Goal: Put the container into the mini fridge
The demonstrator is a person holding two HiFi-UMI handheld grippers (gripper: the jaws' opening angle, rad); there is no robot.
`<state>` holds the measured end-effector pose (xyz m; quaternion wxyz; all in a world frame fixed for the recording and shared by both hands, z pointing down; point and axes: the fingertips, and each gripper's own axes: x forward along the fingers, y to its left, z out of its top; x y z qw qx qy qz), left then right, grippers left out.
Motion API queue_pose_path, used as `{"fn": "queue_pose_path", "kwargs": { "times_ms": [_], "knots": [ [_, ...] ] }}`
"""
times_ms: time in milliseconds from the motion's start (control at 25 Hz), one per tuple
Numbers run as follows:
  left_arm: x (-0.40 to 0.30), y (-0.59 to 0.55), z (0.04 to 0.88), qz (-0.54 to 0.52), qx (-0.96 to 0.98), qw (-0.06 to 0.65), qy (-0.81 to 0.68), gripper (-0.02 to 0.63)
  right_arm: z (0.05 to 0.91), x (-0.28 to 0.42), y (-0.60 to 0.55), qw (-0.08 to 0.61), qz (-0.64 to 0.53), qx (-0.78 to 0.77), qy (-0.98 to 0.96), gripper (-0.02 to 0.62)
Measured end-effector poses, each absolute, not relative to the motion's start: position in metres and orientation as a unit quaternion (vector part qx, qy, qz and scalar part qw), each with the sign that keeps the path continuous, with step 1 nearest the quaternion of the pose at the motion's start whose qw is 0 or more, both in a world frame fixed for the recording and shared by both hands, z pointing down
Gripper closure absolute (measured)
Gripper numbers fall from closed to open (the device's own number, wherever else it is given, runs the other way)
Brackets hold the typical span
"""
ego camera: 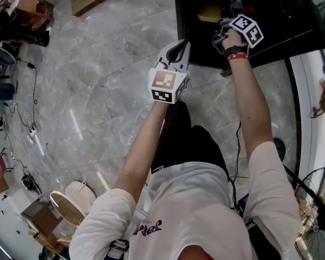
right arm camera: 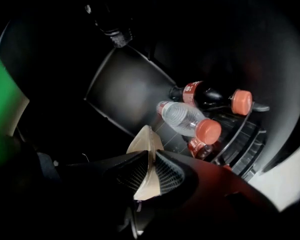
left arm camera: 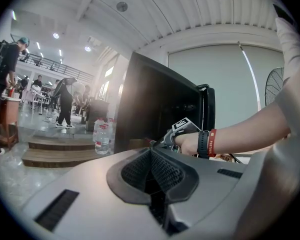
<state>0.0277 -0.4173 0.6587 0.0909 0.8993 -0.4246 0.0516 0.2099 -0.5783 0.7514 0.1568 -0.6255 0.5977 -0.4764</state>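
Note:
The black mini fridge [ego camera: 271, 20] stands open in front of me. My right gripper [ego camera: 231, 10] reaches inside it. In the right gripper view, my right gripper [right arm camera: 149, 156] is shut on the rim of a beige container [right arm camera: 146, 140], which also shows in the head view as a tan shape [ego camera: 208, 12] inside the fridge. My left gripper [ego camera: 176, 50] hangs outside, left of the fridge opening. In the left gripper view, the left gripper [left arm camera: 151, 151] has its jaws together with nothing held, and points at the fridge [left arm camera: 155, 104] and my right hand [left arm camera: 190, 143].
A cola bottle [right arm camera: 210, 96], a clear bottle [right arm camera: 187, 119] and one more bottle [right arm camera: 200, 146] lie on wire racks in the fridge. Cables and a power strip [ego camera: 32, 137] lie on the marble floor. A fan [ego camera: 319, 210] stands at lower right. Water bottles [left arm camera: 102, 136] sit on wooden steps.

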Motion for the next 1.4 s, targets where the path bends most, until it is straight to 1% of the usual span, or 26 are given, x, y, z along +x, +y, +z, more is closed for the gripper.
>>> {"fn": "queue_pose_path", "kwargs": {
  "times_ms": [240, 560, 680, 800, 1120, 1280, 1400],
  "knots": [
    [0.022, -0.421, 0.661, 0.047, 0.898, 0.097, -0.426, 0.588, 0.753, 0.203, -0.590, 0.190, -0.482, -0.618, 0.591, 0.537],
    [0.026, -0.425, 0.659, 0.044, 0.898, 0.100, -0.426, 0.586, 0.763, 0.206, -0.599, 0.176, -0.479, -0.623, 0.592, 0.535],
    [0.026, -0.426, 0.662, 0.046, 0.899, 0.102, -0.423, 0.587, 0.769, 0.209, -0.598, 0.163, -0.472, -0.639, 0.585, 0.532],
    [0.025, -0.426, 0.656, 0.048, 0.899, 0.102, -0.423, 0.587, 0.763, 0.211, -0.598, 0.154, -0.461, -0.646, 0.589, 0.460],
    [0.017, -0.423, 0.645, 0.052, 0.893, 0.120, -0.430, 0.586, 0.747, 0.209, -0.570, 0.125, -0.444, -0.647, 0.607, 0.459],
    [0.011, -0.418, 0.627, 0.063, 0.885, 0.132, -0.441, 0.588, 0.738, 0.196, -0.548, 0.080, -0.446, -0.638, 0.623, 0.462],
    [0.014, -0.410, 0.611, 0.066, 0.885, 0.136, -0.439, 0.586, 0.727, 0.189, -0.531, 0.058, -0.445, -0.633, 0.631, 0.462]
  ]
}}
